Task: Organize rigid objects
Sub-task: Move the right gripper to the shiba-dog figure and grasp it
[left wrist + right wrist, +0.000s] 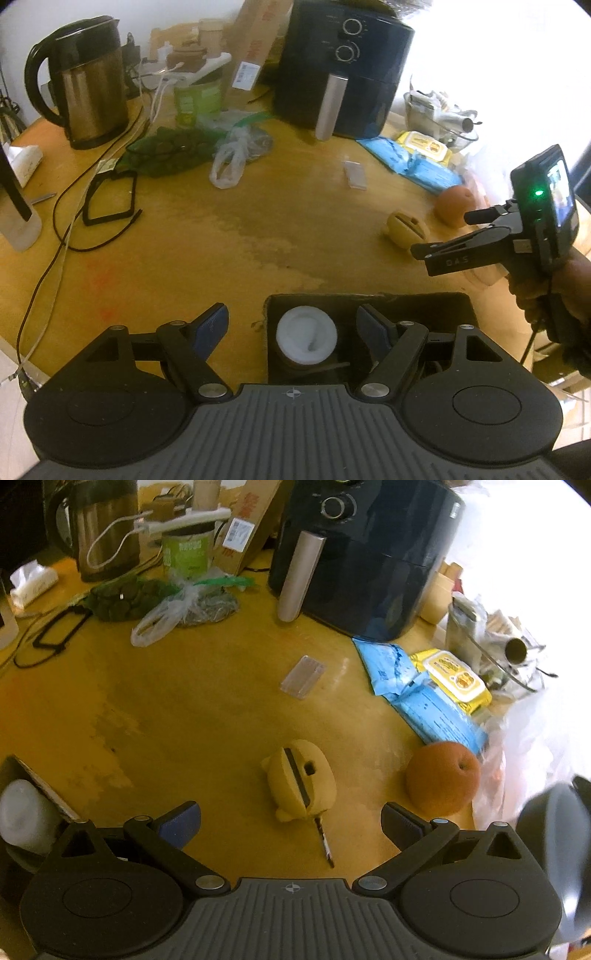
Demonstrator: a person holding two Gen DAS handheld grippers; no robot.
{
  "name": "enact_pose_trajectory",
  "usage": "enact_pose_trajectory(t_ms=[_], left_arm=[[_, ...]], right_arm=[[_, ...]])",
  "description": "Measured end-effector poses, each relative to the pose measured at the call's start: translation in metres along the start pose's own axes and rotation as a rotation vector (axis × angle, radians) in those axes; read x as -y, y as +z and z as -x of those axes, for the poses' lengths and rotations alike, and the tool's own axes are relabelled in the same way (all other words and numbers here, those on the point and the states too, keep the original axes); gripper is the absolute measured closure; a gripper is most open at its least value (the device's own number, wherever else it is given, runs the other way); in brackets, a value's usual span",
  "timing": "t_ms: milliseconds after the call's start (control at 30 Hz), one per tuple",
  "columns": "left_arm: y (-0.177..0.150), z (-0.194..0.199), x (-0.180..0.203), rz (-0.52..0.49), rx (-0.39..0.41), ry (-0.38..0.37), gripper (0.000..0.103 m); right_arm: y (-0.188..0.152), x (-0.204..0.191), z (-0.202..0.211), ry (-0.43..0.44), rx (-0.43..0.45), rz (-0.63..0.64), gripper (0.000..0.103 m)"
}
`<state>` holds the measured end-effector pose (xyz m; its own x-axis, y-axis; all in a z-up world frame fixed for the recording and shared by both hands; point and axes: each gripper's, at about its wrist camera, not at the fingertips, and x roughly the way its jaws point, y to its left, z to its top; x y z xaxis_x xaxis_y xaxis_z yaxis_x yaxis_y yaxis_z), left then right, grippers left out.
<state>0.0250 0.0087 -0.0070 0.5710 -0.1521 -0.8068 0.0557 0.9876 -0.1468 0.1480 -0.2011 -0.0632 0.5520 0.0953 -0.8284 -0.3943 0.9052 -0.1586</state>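
My left gripper (291,325) is open and empty, its jaws spread wide above a dark box (424,306) at the table's near edge. A white-lidded cup (306,338) stands in the box between the fingers without touching them. My right gripper (291,821) is open and empty just short of a yellow toy-shaped holder (301,779) with a dark slot; a pen (325,843) lies at its base. An orange (441,775) sits right of the holder. In the left wrist view the right gripper (439,236) shows at the right, near the holder (406,227) and orange (456,205).
On the wooden table (184,709) lie a clear plastic case (303,677), blue and yellow wipe packs (436,686), plastic bags (173,609) and black cables (99,206). A black air fryer (369,554), a kettle (88,81) and a green can (197,99) stand at the back.
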Motion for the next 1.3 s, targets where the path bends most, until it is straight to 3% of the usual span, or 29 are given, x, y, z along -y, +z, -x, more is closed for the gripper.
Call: enact_pose_trajectory(t_ms=[233,300,433,800,1033,1300], left_arm=[[-0.002,0.000,-0.007,0.041,-0.002,0.028,0.027],[-0.002,0.001,-0.008,0.053,-0.003,0.036,0.027],[-0.003,0.002,-0.012,0.074,-0.003,0.050,0.027],[-0.003,0.003,-0.018,0.114,-0.001,0.074,0.027],[-0.002,0.002,-0.018,0.115,0.000,0.074,0.027],[0.004,-0.001,-0.015,0.093,0.000,0.071,0.027]], right_arm=[[0.007,-0.004,-0.025,-0.025,-0.017,0.100,0.001],[0.009,-0.005,-0.034,-0.034,-0.027,0.129,0.009],[0.012,-0.007,-0.049,-0.046,-0.047,0.168,0.013],[0.016,-0.017,-0.072,-0.062,-0.079,0.275,0.036],[0.016,-0.016,-0.080,-0.069,-0.080,0.283,0.044],[0.014,-0.010,-0.079,-0.045,-0.063,0.220,0.046]])
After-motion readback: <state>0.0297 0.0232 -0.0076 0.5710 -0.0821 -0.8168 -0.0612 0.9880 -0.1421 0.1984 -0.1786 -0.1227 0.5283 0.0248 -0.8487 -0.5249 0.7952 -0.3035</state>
